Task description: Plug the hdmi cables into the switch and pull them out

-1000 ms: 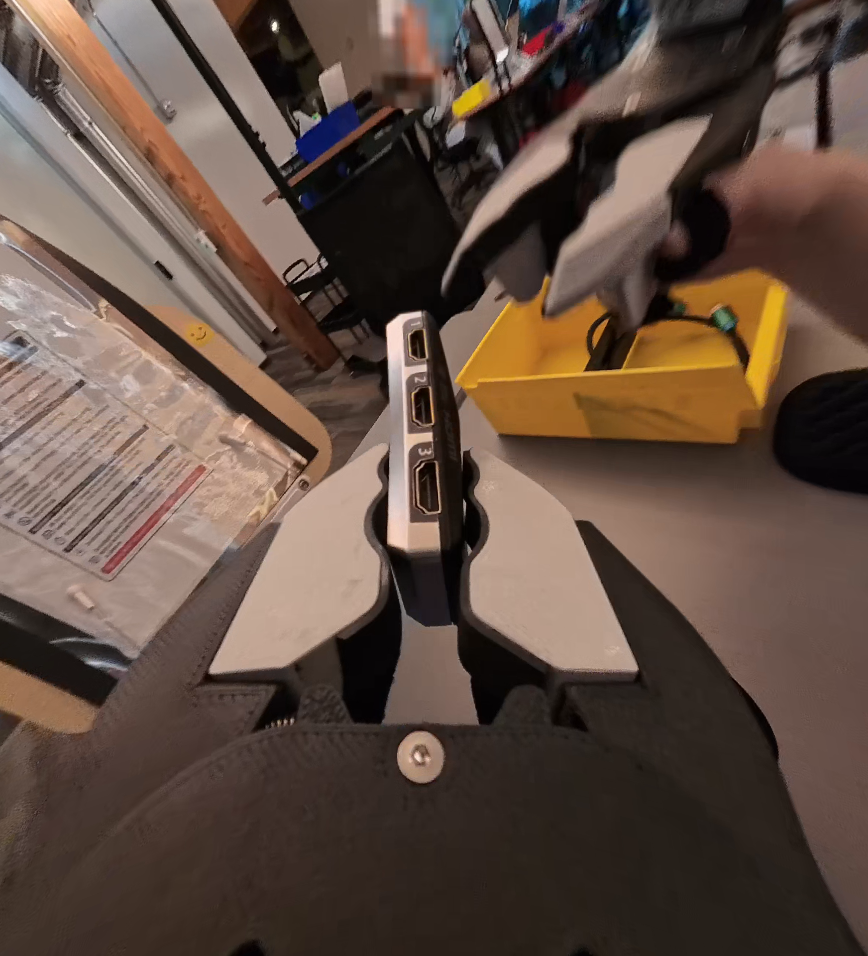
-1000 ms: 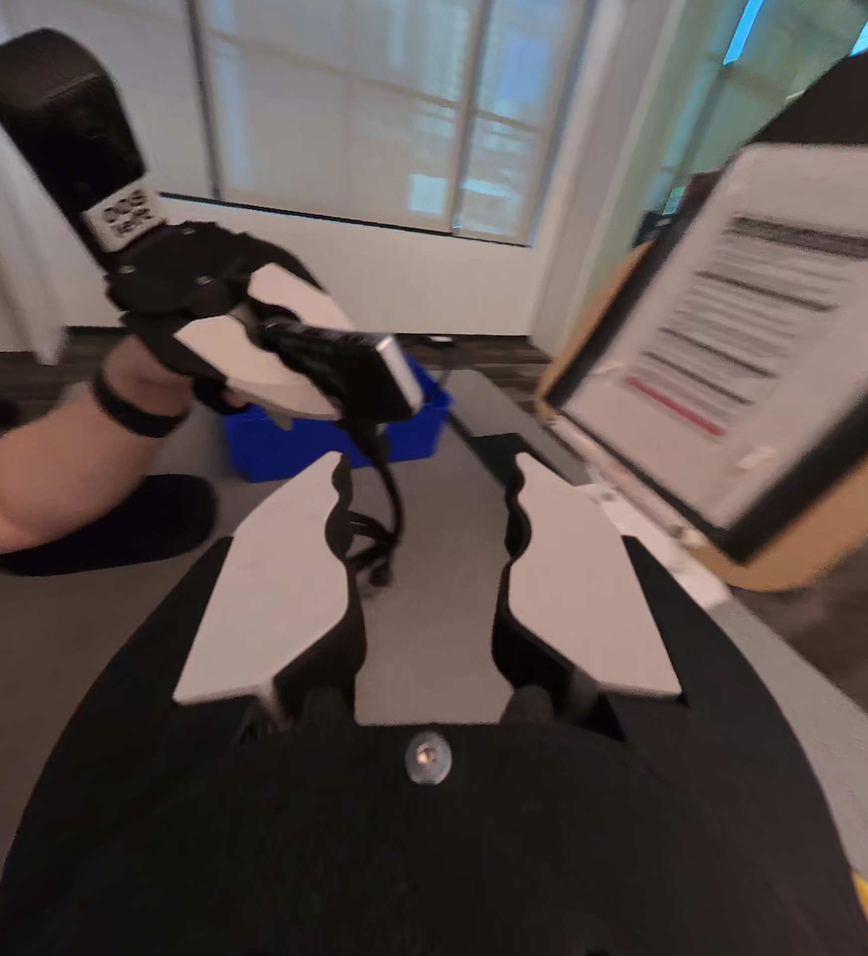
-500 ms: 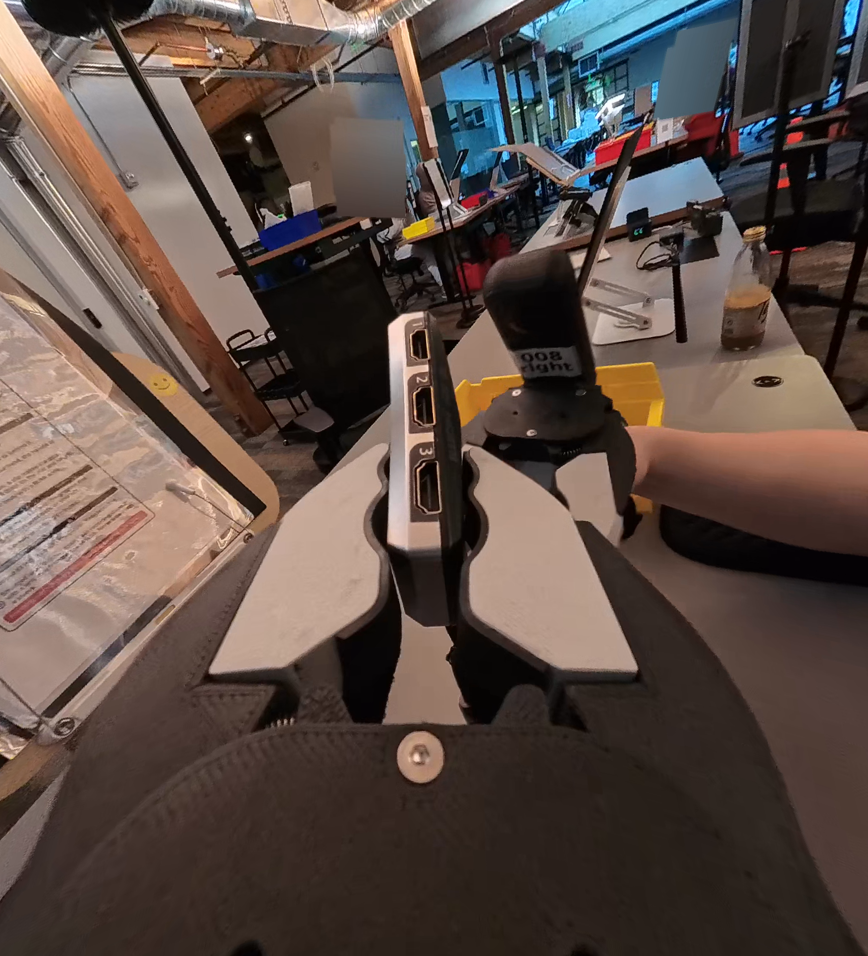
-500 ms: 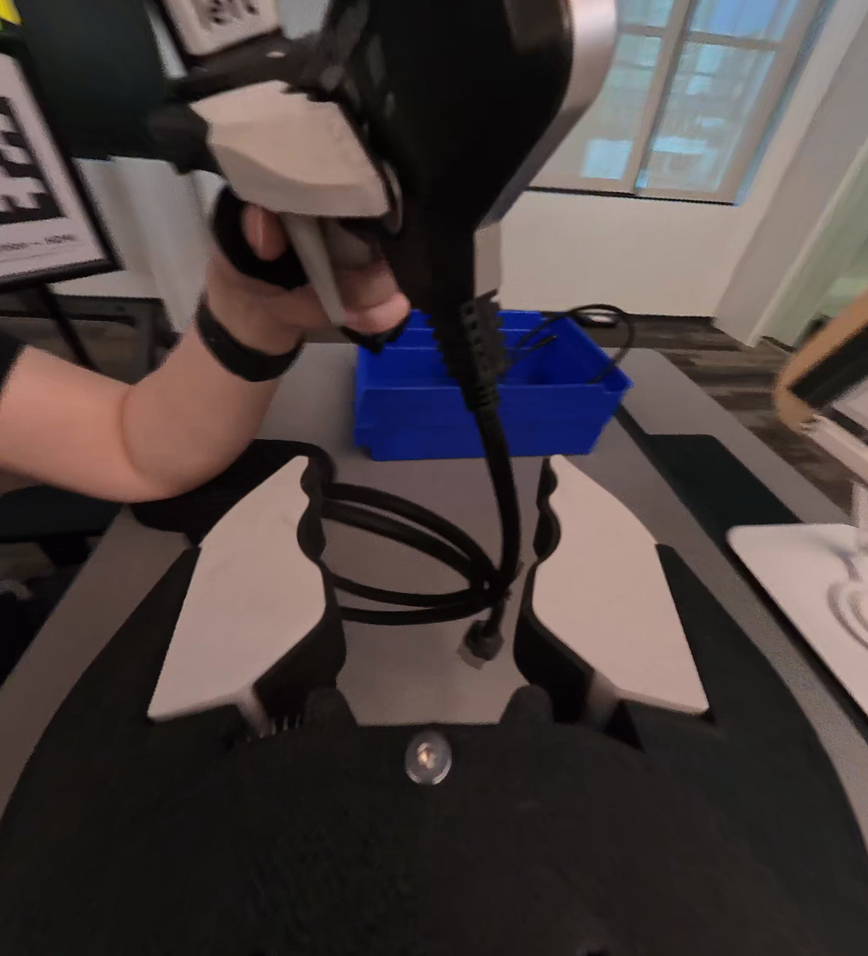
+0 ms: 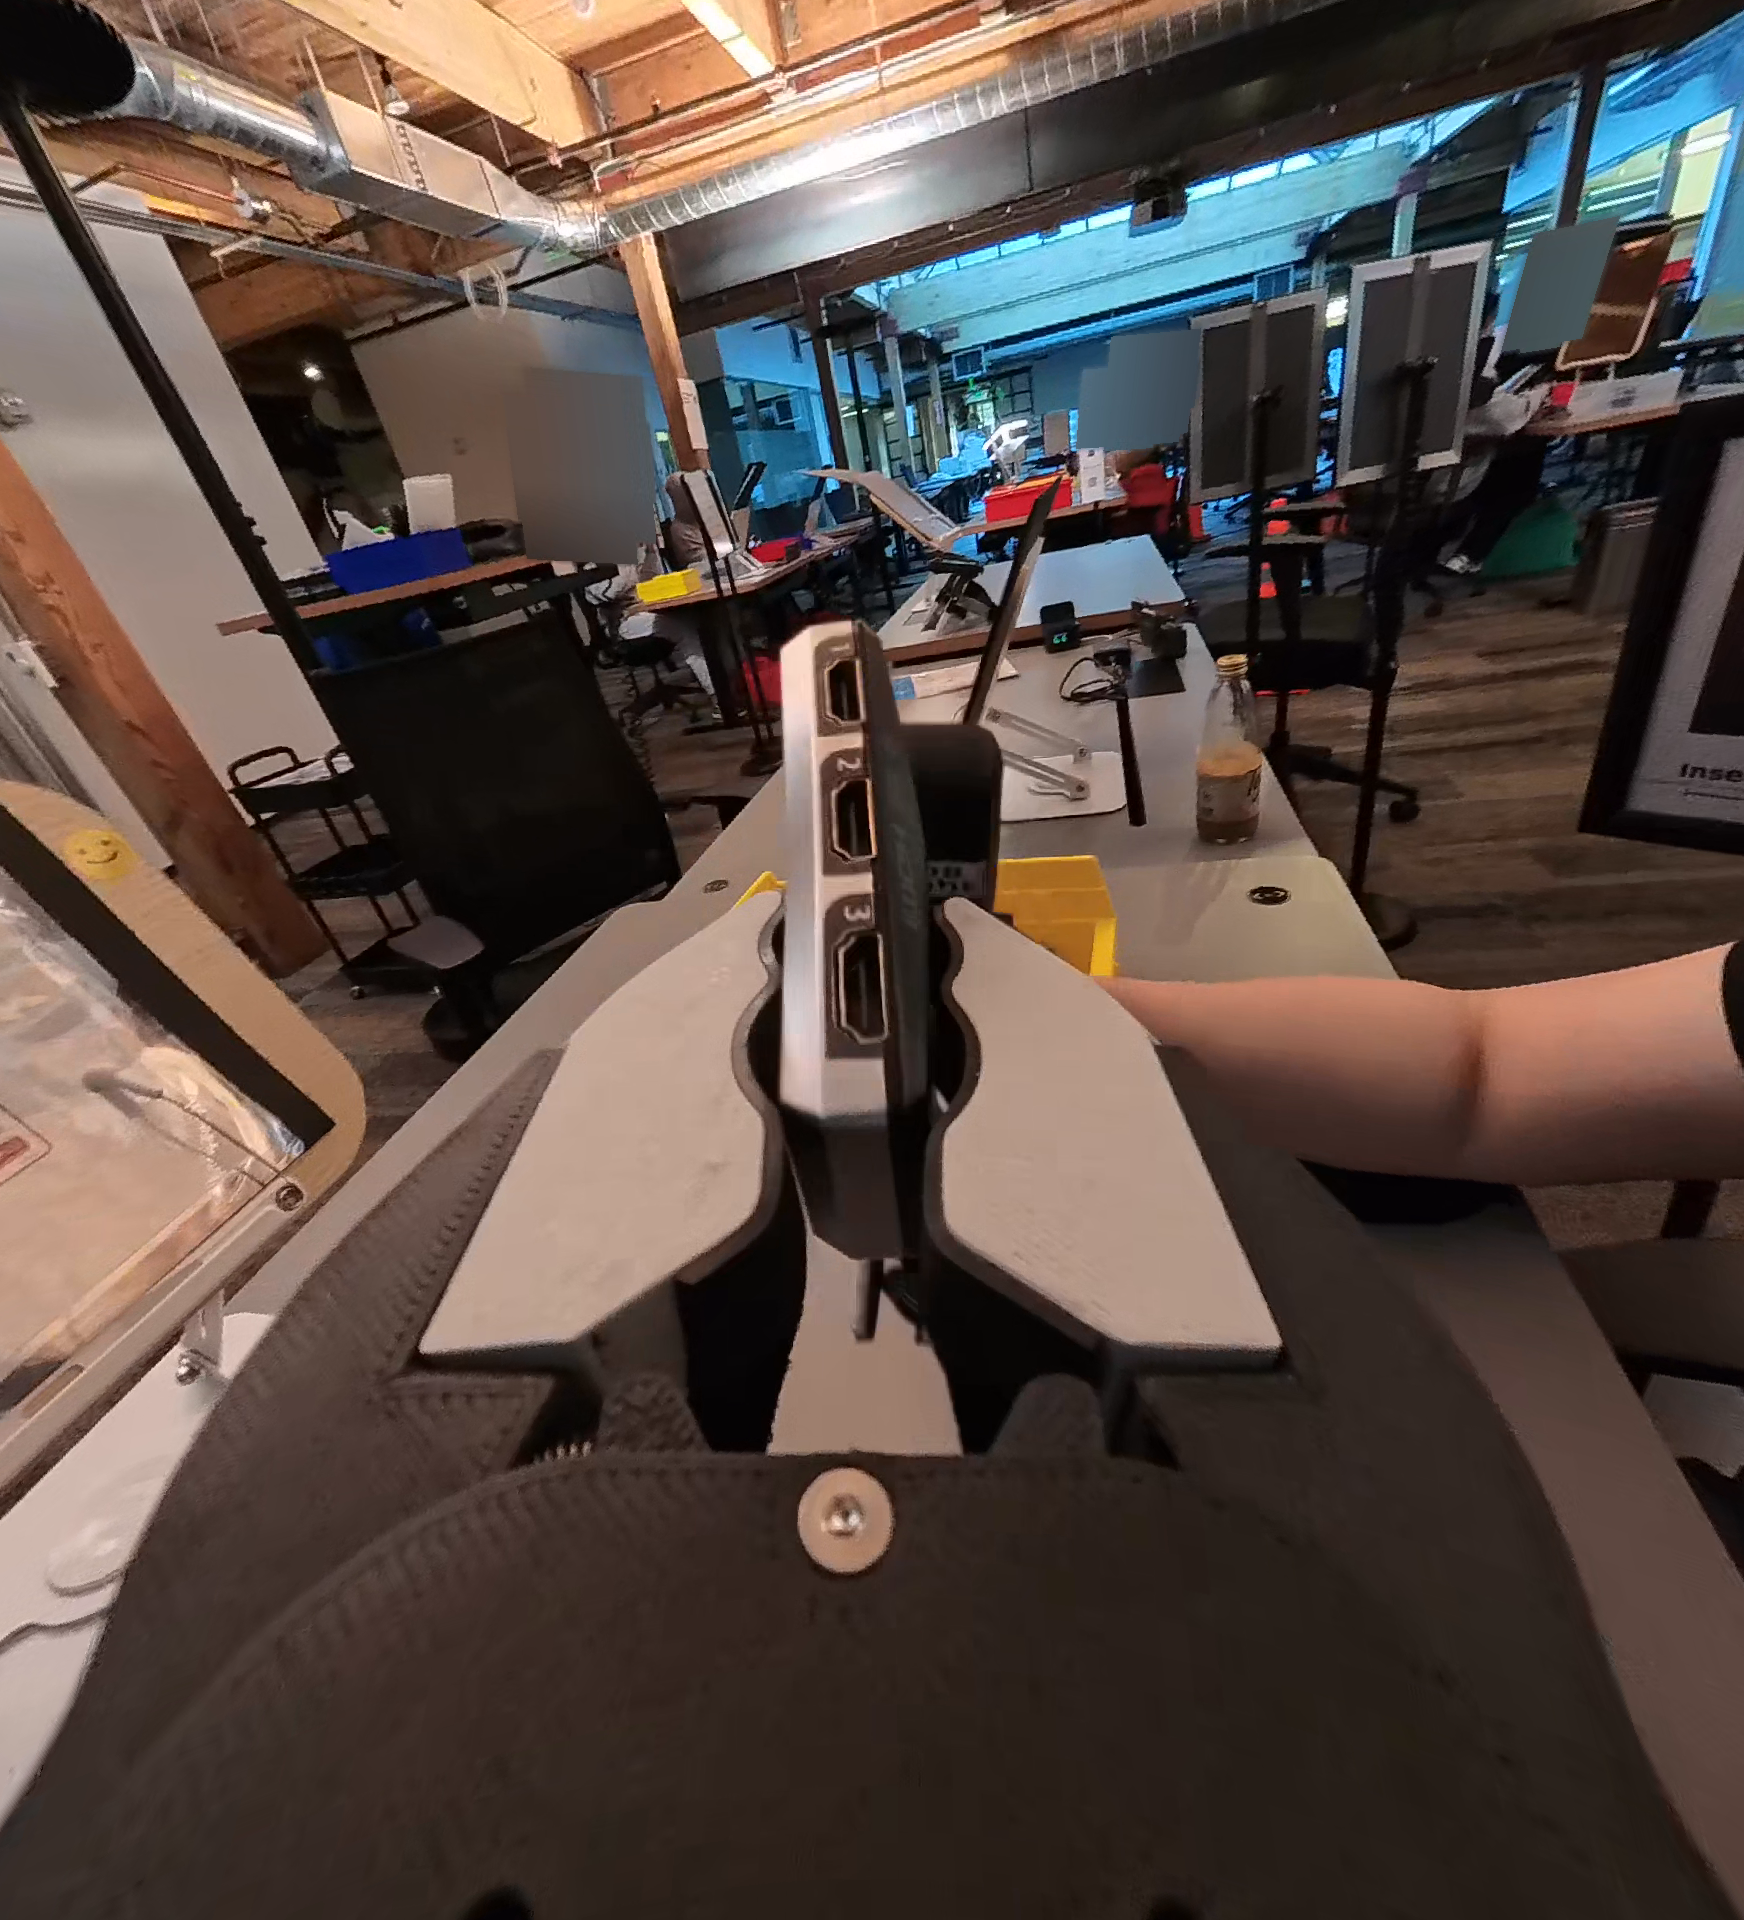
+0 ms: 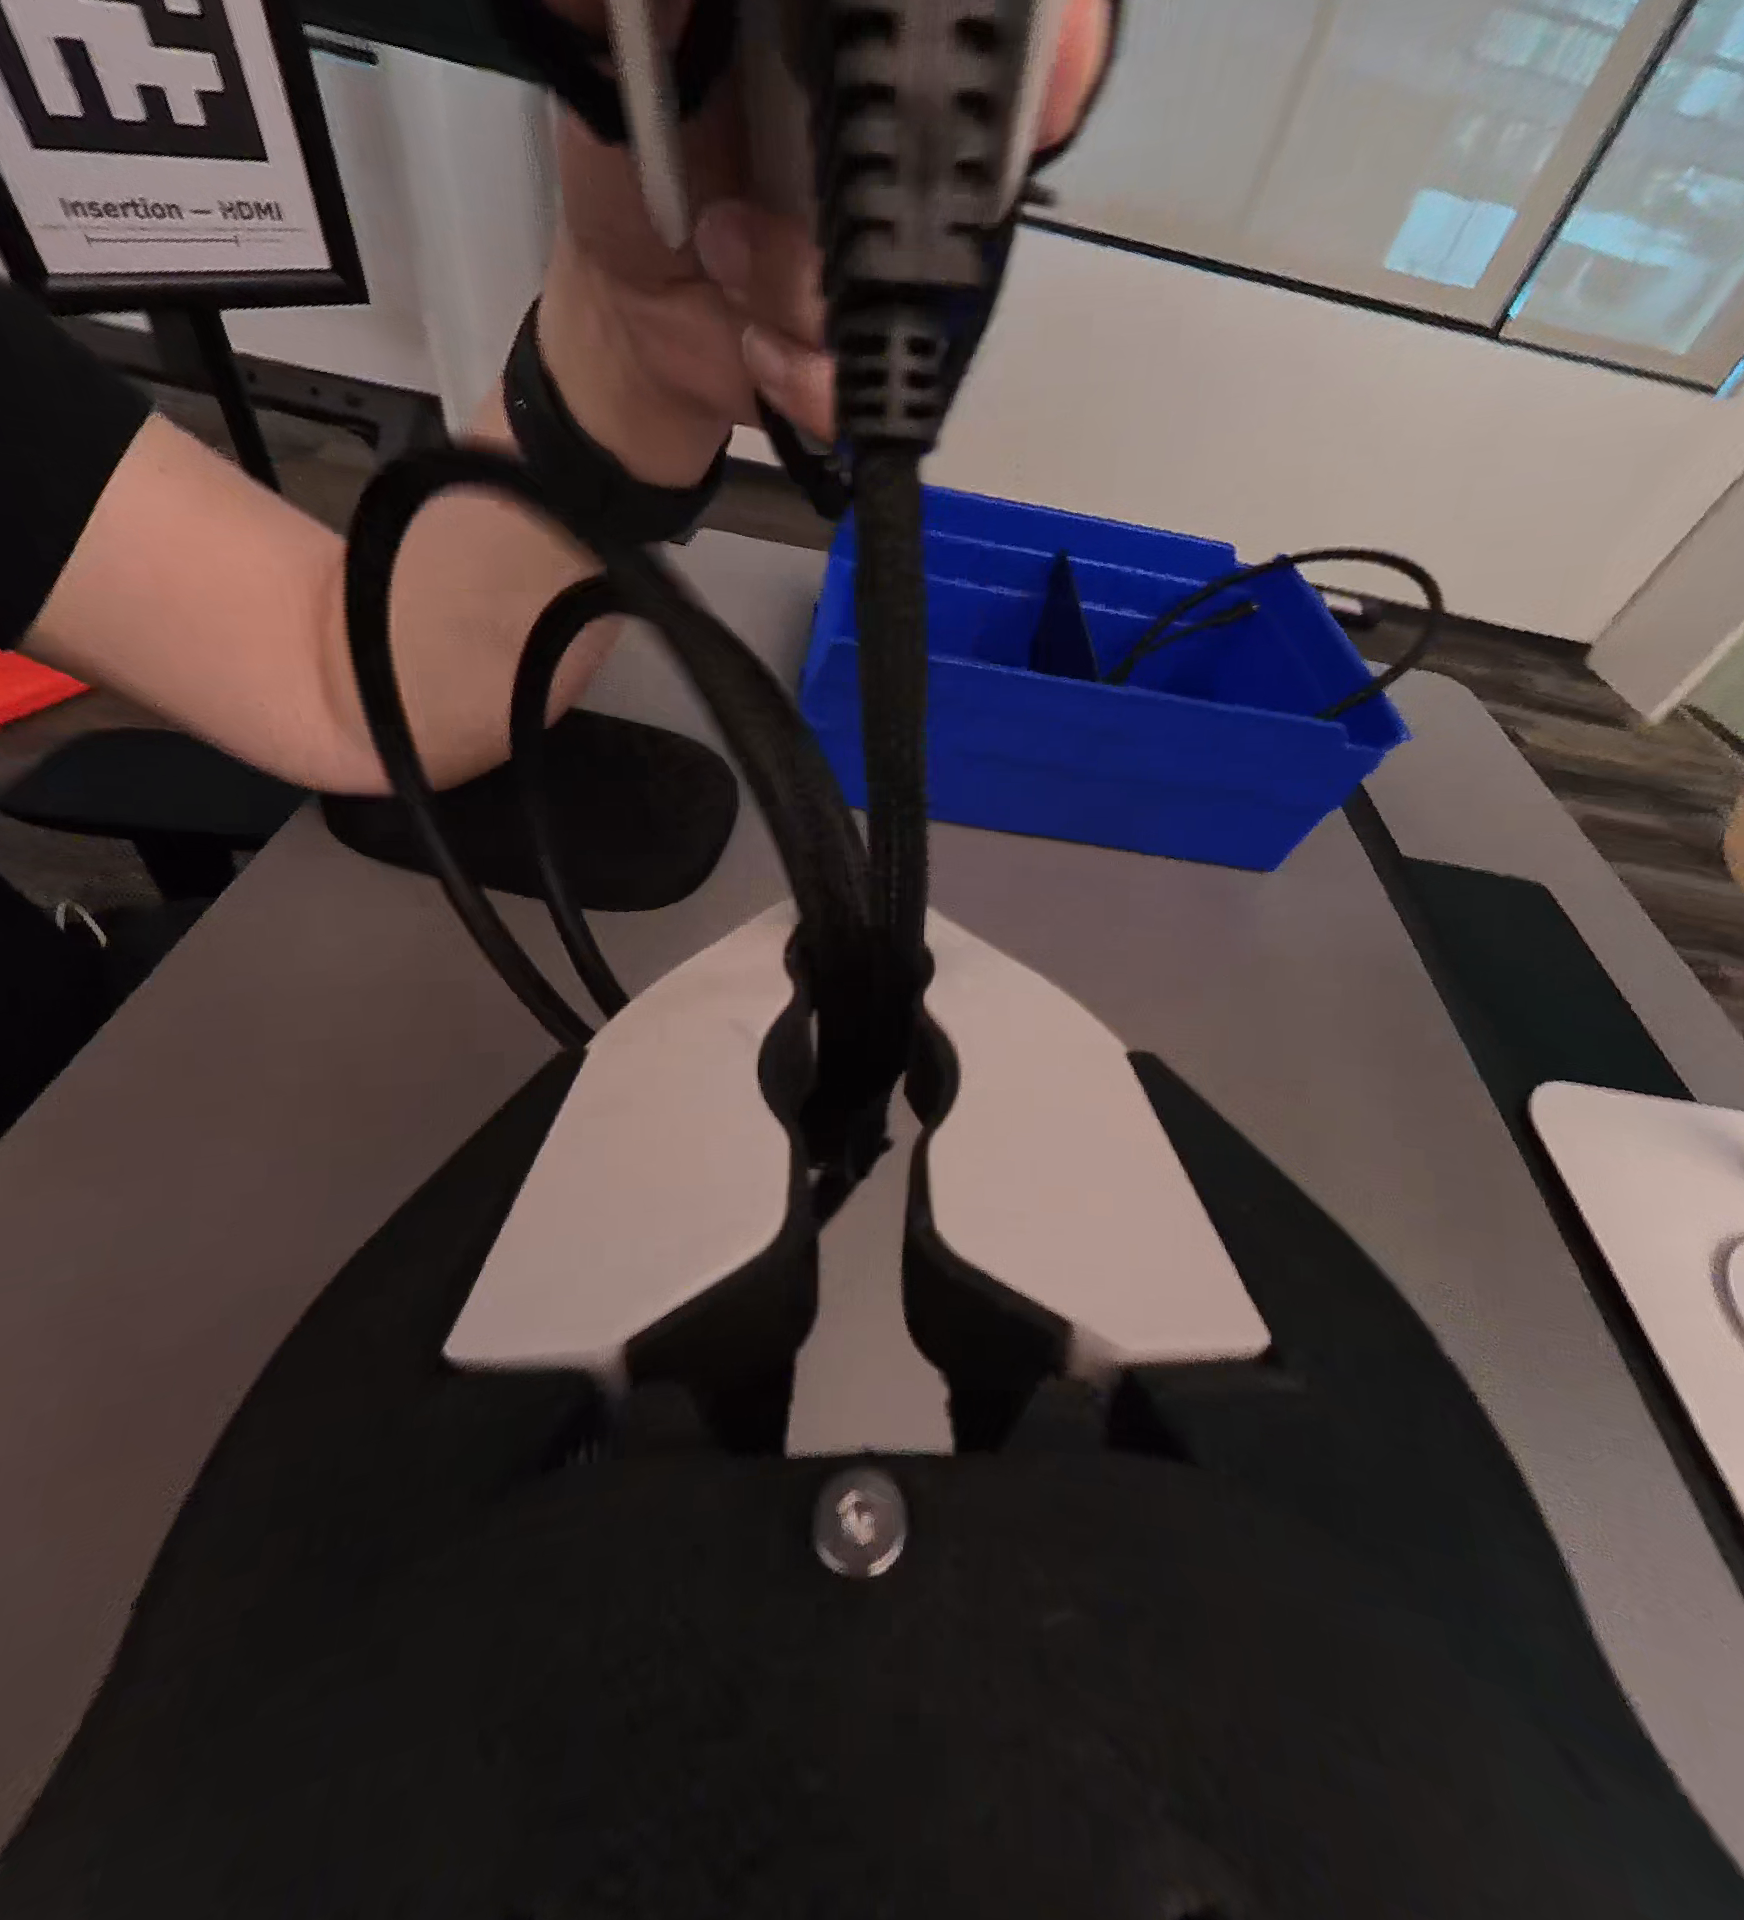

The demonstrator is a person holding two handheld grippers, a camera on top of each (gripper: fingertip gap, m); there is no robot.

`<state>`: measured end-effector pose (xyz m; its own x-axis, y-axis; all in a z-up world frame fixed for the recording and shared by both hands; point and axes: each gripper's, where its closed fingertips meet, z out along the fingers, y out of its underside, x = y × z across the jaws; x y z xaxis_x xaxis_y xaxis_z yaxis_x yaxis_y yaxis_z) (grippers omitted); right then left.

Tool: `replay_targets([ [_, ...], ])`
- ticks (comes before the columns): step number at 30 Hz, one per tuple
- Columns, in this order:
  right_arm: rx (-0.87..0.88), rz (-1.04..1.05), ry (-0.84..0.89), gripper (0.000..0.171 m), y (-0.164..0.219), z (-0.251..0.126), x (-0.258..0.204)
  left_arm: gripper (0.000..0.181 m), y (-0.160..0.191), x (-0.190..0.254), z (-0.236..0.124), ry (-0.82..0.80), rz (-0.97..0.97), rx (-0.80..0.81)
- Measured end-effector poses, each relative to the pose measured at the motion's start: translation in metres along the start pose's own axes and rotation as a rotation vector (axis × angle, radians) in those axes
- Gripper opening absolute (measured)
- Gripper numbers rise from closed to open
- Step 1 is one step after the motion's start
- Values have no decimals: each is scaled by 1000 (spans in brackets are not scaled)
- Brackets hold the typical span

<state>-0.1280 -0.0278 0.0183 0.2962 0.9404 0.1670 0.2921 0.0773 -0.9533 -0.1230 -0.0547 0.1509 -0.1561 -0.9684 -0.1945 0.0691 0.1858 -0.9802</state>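
Observation:
My left gripper (image 5: pixel 860 920) is shut on the silver and black HDMI switch (image 5: pixel 840 790) and holds it upright above the grey table, three empty ports facing the camera. A black braided HDMI cable (image 6: pixel 894 675) hangs from the switch's underside by a ribbed strain relief (image 6: pixel 909 208). My right gripper (image 6: pixel 863 956) is shut on this cable just below the switch; the cable's slack loops (image 6: pixel 535 727) out to the left. In the left wrist view only the right gripper's black handle (image 5: pixel 956 790) shows behind the switch. A left finger (image 6: pixel 652 135) shows at the top of the right wrist view.
A yellow bin (image 5: pixel 1055 904) stands behind the switch and a blue bin (image 6: pixel 1107 748) with thin cables is at the table's other end. A framed marker sign (image 6: pixel 151 156), a plastic-covered board (image 5: pixel 68 1091), a white stand base (image 6: pixel 1699 1299) and a black pad (image 6: pixel 535 821) border the table (image 6: pixel 1211 1039). Some 15 cm of space lies between my two pairs of fingers.
My right gripper was open; it has moved in under the switch and shut on the hanging cable. My left gripper has kept its hold on the switch and turned right.

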Motion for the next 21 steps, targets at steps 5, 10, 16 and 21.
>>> replay_targets([
  [5,-60,143,180,11,-3,-25,35,27,11,-26,-10,-128,-36,-57],
  [10,-164,40,591,11,-20,-110,74,32,3,-47,-29,-230,-89,-13],
  [16,-81,37,1044,12,-20,-245,107,24,-5,-50,-42,-218,-122,32],
  [21,-72,-28,1232,12,9,-327,114,21,-3,-48,-39,-209,-117,23],
])
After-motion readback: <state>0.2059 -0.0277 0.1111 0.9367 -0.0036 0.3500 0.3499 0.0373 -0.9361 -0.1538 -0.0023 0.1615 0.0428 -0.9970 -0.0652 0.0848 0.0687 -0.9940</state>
